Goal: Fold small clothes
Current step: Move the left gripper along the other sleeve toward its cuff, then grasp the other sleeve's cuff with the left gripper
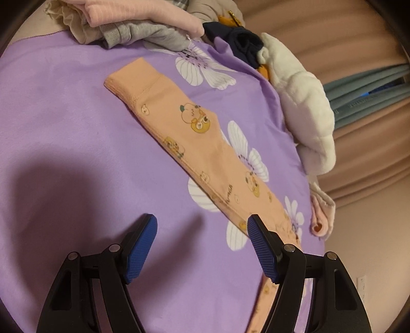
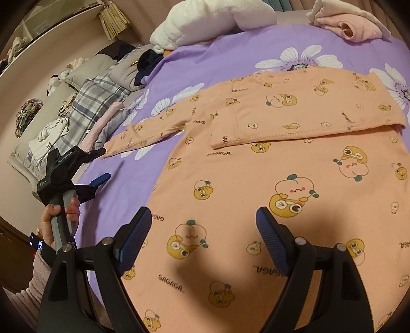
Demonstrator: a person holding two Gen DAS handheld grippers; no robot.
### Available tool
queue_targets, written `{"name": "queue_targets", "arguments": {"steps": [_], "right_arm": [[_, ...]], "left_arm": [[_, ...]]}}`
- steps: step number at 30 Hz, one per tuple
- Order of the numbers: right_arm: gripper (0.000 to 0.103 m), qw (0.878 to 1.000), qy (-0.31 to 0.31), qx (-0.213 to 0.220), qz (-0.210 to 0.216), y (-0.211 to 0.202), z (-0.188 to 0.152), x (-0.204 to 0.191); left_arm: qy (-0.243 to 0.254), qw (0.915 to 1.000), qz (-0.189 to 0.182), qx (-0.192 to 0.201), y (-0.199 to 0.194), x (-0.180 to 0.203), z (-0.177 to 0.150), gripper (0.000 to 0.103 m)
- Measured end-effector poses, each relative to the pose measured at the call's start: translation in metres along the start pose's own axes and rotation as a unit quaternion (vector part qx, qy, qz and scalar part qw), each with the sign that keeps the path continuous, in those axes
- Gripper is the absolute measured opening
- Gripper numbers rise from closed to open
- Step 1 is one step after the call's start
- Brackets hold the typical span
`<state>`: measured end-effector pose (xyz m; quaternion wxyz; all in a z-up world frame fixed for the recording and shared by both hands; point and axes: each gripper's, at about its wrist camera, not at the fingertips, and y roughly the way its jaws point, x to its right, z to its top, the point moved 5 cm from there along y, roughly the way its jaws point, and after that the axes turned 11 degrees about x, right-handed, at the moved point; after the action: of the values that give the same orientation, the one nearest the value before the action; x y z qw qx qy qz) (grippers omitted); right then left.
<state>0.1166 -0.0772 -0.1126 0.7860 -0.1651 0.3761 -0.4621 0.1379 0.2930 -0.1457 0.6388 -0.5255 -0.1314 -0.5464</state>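
A peach-orange child's top (image 2: 256, 179) with cartoon prints lies flat on the purple flowered sheet (image 2: 217, 51). Its right sleeve (image 2: 294, 112) is folded across the chest. Its left sleeve (image 1: 179, 143) stretches straight out over the sheet (image 1: 64, 115). My left gripper (image 1: 202, 225) is open and empty, just above the sheet beside that sleeve near the shoulder end; it also shows in the right wrist view (image 2: 101, 164). My right gripper (image 2: 203, 217) is open and empty, hovering over the lower body of the top.
A pile of pink, grey and navy clothes (image 1: 143, 28) lies at the sheet's far edge. A white plush pillow (image 1: 305, 102) and a pink garment (image 2: 351, 23) lie beside the top. Plaid bedding and pillows (image 2: 97, 100) sit beyond the sleeve.
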Motion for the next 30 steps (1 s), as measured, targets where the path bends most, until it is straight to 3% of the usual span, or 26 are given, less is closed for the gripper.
{"name": "queue_targets", "arguments": {"steps": [5,15,21,30], "right_arm": [[0.084,1.000,0.004,-0.008,-0.006,0.008,0.000,0.007],[0.084,1.000,0.019,0.001,-0.015,0.002,0.006,0.027],[0.084,0.999,0.021,0.006,-0.023,-0.003,0.008,0.037],[0.084,1.000,0.017,0.008,-0.025,-0.007,0.008,0.045]], "left_arm": [[-0.007,1.0000,-0.001,0.007,0.010,-0.001,0.010,0.072],[-0.104,0.9936,-0.034,0.027,0.032,-0.013,0.042,0.071],[-0.144,0.9869,-0.038,0.062,0.034,-0.017,0.049,0.071],[-0.173,0.9759,0.002,0.133,0.034,-0.023,0.073,0.072]]}}
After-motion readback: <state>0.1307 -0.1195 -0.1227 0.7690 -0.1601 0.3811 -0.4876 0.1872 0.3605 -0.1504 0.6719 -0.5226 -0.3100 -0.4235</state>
